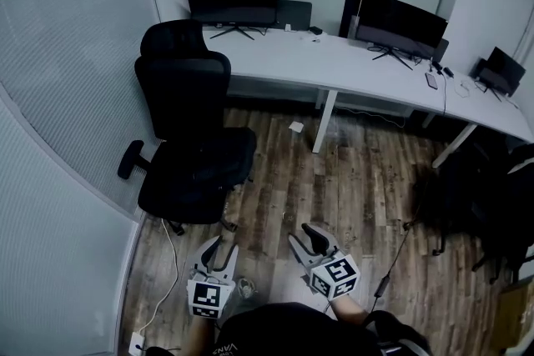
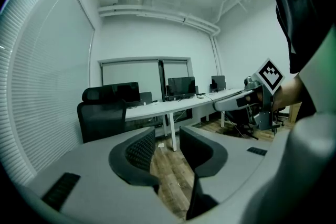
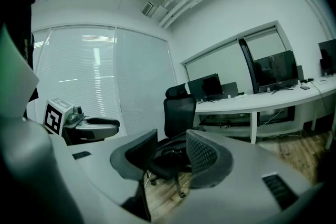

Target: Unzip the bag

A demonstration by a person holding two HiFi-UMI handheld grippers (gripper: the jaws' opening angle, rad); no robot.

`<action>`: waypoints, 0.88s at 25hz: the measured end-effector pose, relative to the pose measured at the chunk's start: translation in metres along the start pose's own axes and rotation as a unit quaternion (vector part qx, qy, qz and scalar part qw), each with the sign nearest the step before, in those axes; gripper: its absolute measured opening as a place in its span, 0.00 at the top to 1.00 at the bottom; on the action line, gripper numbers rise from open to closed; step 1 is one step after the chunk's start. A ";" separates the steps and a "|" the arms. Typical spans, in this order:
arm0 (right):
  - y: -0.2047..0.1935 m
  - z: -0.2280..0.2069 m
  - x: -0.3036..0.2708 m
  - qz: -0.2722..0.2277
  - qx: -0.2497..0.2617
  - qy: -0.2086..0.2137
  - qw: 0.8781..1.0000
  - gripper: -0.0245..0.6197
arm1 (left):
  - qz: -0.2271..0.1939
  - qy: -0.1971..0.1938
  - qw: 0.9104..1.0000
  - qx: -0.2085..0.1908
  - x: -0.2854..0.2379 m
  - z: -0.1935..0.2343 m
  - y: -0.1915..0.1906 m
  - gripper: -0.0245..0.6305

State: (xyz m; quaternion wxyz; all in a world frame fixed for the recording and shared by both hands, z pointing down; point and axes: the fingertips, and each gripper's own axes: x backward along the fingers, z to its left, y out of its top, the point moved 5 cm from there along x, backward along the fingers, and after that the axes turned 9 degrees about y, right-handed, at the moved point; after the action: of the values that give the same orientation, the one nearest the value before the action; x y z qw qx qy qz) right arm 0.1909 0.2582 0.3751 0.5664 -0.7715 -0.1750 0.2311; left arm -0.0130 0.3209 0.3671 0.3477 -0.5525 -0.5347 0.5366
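I see floor point(image 1: 359, 188): worn wood planks | desk point(image 1: 334, 62): smooth matt white | chair point(image 1: 188, 137): black matt cloth | left gripper point(image 2: 168, 134): matt grey plastic, ribbed pads point(image 2: 140, 150)

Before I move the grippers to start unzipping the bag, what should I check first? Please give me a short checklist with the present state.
1. Left gripper open, with nothing between its jaws: ok.
2. Right gripper open and empty: ok.
3. Bag found: cannot tell. A dark bundle lies on the seat of the office chair. It may be the bag.
4. Zipper in sight: not ok. No view shows a zipper or its pull.
5. Grippers close enough to the bundle: not ok. Both are held low near the person's body, over the floor, apart from the chair.
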 end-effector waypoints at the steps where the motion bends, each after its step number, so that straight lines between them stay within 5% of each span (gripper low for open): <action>1: 0.000 -0.002 -0.011 0.003 -0.002 -0.006 1.000 0.73 | 0.003 -0.004 1.000 -0.002 -0.008 0.010 -0.003 0.75; 12: -0.007 -0.014 -0.123 0.022 -0.012 -0.055 0.998 0.73 | 0.027 -0.056 0.998 -0.012 -0.080 0.103 -0.032 0.68; 22: -0.018 -0.042 -0.194 0.047 0.005 -0.079 0.996 0.73 | 0.021 -0.088 0.995 -0.044 -0.126 0.139 -0.050 0.67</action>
State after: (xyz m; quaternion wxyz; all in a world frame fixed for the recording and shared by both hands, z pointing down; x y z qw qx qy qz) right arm 0.0522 0.1271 0.4338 0.5427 -0.7555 -0.1814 0.3190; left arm -0.1389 0.1823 0.4173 0.2635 -0.5292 -0.5747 0.5659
